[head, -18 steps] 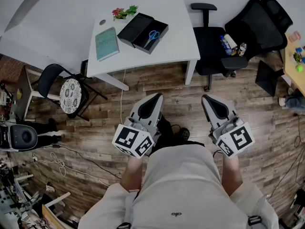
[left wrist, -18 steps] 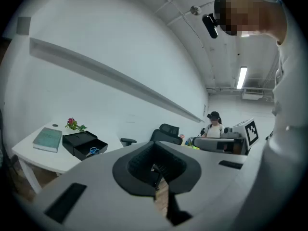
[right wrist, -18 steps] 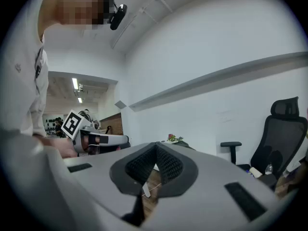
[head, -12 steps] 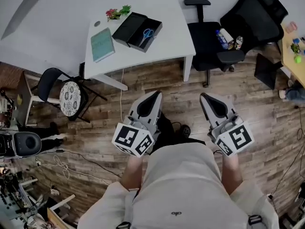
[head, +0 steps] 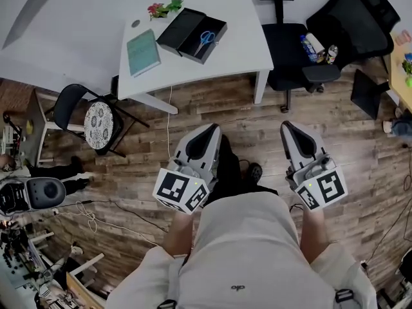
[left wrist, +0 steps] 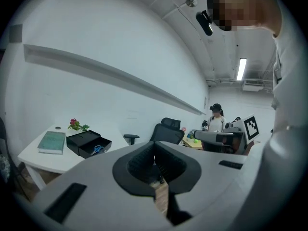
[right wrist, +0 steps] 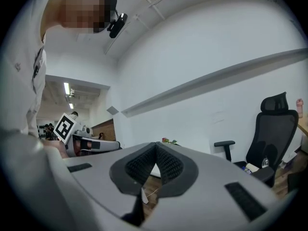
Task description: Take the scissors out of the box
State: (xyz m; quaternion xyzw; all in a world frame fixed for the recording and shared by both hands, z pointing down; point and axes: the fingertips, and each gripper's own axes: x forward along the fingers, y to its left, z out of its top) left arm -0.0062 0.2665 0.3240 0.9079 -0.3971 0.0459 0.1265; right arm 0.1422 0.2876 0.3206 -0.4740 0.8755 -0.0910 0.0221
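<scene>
The blue-handled scissors (head: 207, 37) lie inside an open black box (head: 209, 49) on the white table (head: 244, 50), far ahead of me. The box's lid (head: 177, 30) rests beside it. In the left gripper view the box (left wrist: 83, 139) and the scissors (left wrist: 98, 149) show small at the left. My left gripper (head: 213, 129) (left wrist: 155, 144) and right gripper (head: 286, 126) (right wrist: 155, 145) are held close to my body over the wooden floor, well short of the table. Both are shut with nothing between the jaws.
A green book (head: 143, 52) and a small potted plant (head: 164, 8) share the table. Black office chairs (head: 291, 47) (head: 351, 21) stand to its right, and a chair with a round patterned seat (head: 96, 124) to its left. Cables (head: 84, 221) trail over the floor. Another person (left wrist: 215, 117) stands far off.
The head view has swayed slightly, so the table sits a little differently in the picture. Both grippers stay shut and empty in front of my body; the right one drifted slightly right.
</scene>
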